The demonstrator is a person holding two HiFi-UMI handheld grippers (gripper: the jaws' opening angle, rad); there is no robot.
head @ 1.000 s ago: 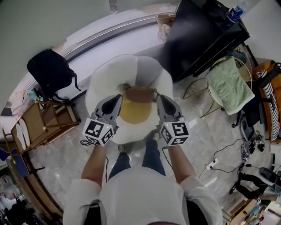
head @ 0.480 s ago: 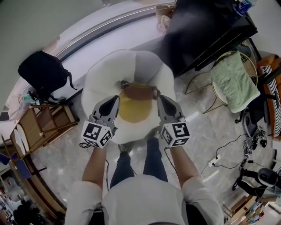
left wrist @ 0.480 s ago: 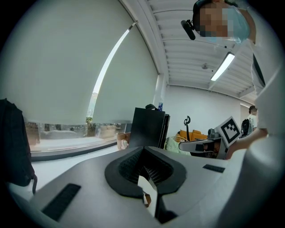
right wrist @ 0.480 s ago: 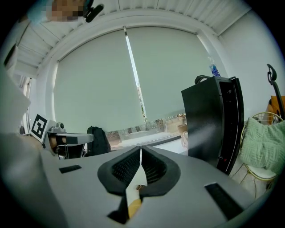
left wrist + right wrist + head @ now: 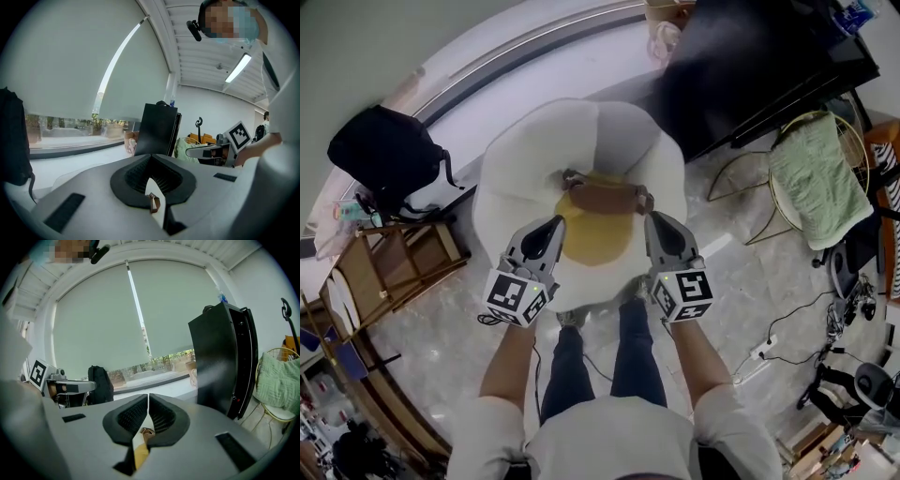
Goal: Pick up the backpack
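A fried-egg-shaped backpack [image 5: 525, 159], white with a yellow centre [image 5: 595, 234] and a brown strap [image 5: 602, 198], hangs in front of the person, above their legs. My left gripper [image 5: 555, 225] grips it at the strap's left end and my right gripper [image 5: 657, 220] at the right end. In the left gripper view the jaws [image 5: 151, 161] are shut with a brown buckle [image 5: 153, 202] and white fabric between them. The right gripper view shows its jaws [image 5: 148, 399] shut over a brown bit and yellow fabric [image 5: 139, 451].
A black backpack [image 5: 389, 155] stands at the left beside a wooden rack [image 5: 394, 262]. A tall black cabinet [image 5: 759, 66] is at the back right, with a wire chair holding a green towel [image 5: 816, 183] next to it. Cables and a power strip [image 5: 759, 352] lie on the floor.
Both grippers have sunk together with the egg-shaped backpack still between them. The jaws stayed shut.
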